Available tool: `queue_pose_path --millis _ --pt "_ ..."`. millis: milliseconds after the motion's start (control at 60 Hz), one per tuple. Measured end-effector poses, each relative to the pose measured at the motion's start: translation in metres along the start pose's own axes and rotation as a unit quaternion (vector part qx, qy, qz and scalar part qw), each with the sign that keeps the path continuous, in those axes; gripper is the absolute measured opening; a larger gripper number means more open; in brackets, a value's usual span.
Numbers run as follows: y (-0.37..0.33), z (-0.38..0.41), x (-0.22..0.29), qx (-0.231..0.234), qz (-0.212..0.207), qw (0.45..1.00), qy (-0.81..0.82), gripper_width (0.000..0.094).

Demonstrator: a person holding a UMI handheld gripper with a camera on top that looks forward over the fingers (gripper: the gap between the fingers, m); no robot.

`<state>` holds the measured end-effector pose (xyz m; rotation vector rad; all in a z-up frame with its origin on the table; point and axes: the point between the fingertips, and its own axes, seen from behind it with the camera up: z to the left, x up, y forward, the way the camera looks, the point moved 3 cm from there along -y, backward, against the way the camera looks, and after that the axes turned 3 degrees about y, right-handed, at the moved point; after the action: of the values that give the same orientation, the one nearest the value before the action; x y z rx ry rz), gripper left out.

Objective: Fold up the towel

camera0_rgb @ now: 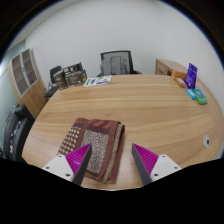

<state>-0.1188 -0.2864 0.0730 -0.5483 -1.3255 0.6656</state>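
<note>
A brown patterned towel lies folded on the round wooden table, near its front edge. My gripper hovers above the table with its fingers wide apart and nothing between them. The left fingertip sits over the towel's near part. The right fingertip is over bare wood, to the right of the towel. The towel's near edge lies between the fingers, closer to the left one.
A black office chair stands behind the table. Papers lie at the far edge. A purple box and small green and blue items sit at the far right. A cabinet stands at the left.
</note>
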Motion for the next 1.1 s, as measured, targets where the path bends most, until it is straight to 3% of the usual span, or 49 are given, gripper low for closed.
queue_pose_path --millis 250,500,817,1100 --pt "-0.061 0.007 0.017 -0.005 -0.016 0.999 -0.029 0.0857" --pt "-0.156 0.046 0.029 -0.036 -0.081 0.994 -0.062 0.0856" --pt "-0.260 0.088 -0.021 -0.068 -0.105 0.991 -0.055 0.0857" --pt "-0.296 0.102 -0.031 -0.076 -0.125 0.988 -0.057 0.0858"
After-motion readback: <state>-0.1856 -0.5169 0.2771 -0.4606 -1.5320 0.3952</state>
